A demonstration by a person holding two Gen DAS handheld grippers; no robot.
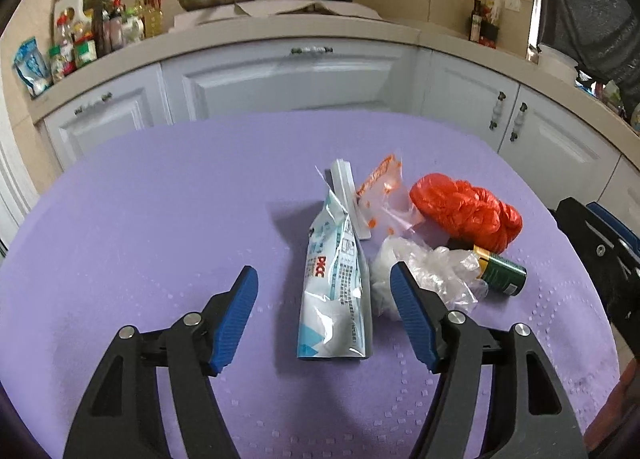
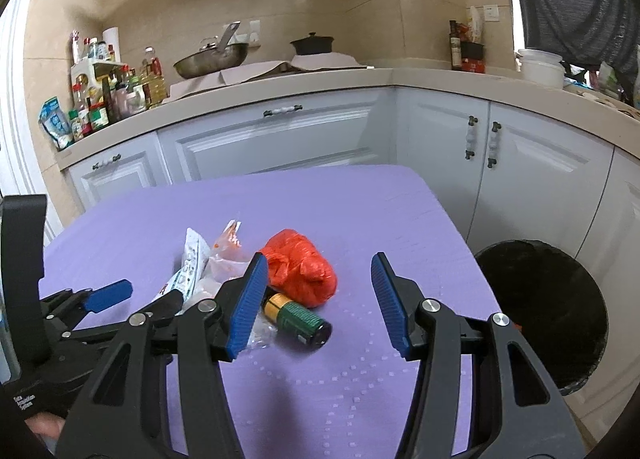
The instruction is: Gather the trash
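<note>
Trash lies on a purple table (image 1: pixel 140 219): a white-and-blue pouch (image 1: pixel 336 283), a clear wrapper with orange print (image 1: pixel 380 187), a crumpled red plastic bag (image 1: pixel 468 211), crumpled clear plastic (image 1: pixel 432 271) and a small green can with a gold end (image 1: pixel 502 271). My left gripper (image 1: pixel 324 287) is open above the table, its blue pads on either side of the pouch without touching it. My right gripper (image 2: pixel 318 283) is open too, with the red bag (image 2: pixel 304 271) and the can (image 2: pixel 300 319) lying beyond its fingers and nothing held.
A black-lined trash bin (image 2: pixel 544 311) stands on the floor off the table's right edge. White kitchen cabinets (image 2: pixel 280 139) and a counter with bottles, a wok and a pot run behind the table. The left gripper (image 2: pixel 108 299) shows at the left of the right wrist view.
</note>
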